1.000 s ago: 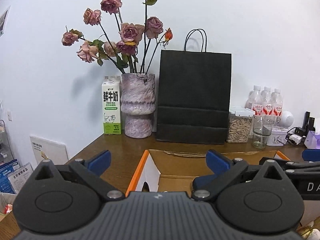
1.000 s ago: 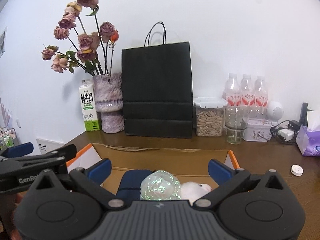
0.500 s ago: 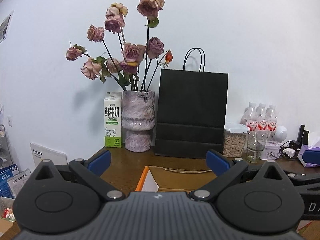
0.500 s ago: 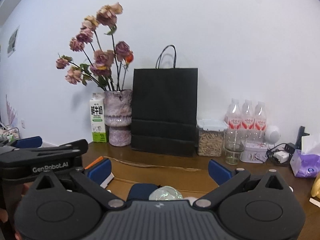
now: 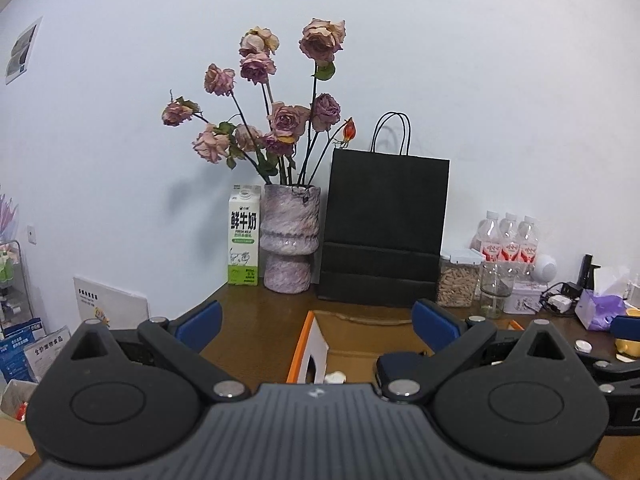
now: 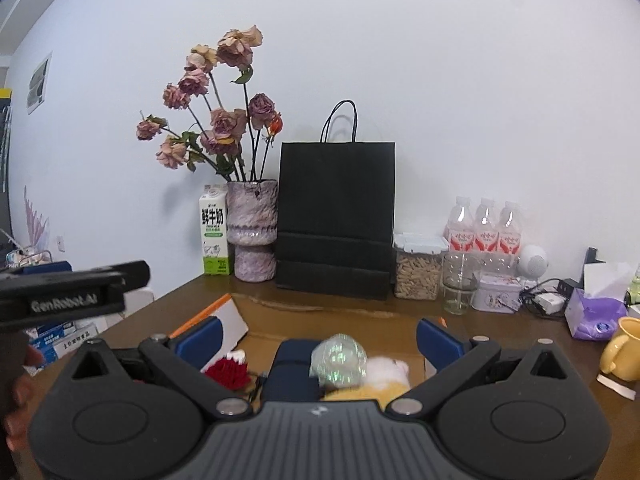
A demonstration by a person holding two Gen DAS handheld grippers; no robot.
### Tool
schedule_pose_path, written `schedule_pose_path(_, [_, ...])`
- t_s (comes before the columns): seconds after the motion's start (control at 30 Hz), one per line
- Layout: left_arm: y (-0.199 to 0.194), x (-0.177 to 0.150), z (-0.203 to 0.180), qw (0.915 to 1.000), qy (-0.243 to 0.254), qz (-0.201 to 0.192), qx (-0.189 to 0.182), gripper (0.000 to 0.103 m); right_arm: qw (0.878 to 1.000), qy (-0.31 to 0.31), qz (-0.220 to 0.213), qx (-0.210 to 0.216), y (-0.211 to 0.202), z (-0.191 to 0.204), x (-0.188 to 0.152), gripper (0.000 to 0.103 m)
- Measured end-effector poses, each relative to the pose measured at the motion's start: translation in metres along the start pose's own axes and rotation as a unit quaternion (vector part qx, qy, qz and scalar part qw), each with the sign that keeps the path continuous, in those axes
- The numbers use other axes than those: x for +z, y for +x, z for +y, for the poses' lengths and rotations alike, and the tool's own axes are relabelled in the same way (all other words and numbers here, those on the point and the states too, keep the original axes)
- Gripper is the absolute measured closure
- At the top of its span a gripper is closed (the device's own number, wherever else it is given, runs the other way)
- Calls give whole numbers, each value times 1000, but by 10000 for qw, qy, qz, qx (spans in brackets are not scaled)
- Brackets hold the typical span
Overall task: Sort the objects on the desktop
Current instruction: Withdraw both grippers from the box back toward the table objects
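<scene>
Both claws were spread wide with nothing in them: left claw (image 5: 316,322), right claw (image 6: 318,338). Shiny ball (image 6: 339,363), red pompom (image 6: 227,374) and plush toy (image 6: 386,372) sat in the cardboard box (image 6: 340,318) on the bench (image 6: 500,322).

The black left gripper with blue fingertip pads (image 5: 316,326) fills the lower frame, jaws spread wide and empty. The matching right gripper (image 6: 318,340) is likewise wide apart. A hand (image 6: 16,396) shows at lower left.

Past the right gripper's fingers (image 6: 438,340) sits the cardboard box (image 6: 340,318); behind it the paper bag (image 6: 335,216), with the vase (image 6: 252,232) and milk carton (image 6: 215,236) left of the bag.
</scene>
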State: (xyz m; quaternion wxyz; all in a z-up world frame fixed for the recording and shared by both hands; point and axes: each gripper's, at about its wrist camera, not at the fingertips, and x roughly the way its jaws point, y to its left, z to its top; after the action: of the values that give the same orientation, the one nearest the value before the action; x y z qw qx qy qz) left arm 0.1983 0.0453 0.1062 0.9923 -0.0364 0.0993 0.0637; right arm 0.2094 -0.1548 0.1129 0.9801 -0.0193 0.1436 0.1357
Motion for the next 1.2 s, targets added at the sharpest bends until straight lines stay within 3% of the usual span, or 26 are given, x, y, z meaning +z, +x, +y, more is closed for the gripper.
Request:
schedule_pose_path(0.43, [-47, -31, 30, 9997, -57, 225, 99, 0, 9995, 66, 245, -176, -55, -12, -45, 0])
schedule_pose_path(0.83, [-64, -79, 42, 9971, 112, 745, 75, 0, 9956, 196, 827, -397, -69, -27, -95, 0])
schedule_pose_path(1.2, [-70, -104, 50, 9937, 199, 1100, -15, 0, 9905, 303, 1271, -431, -71, -33, -129, 0])
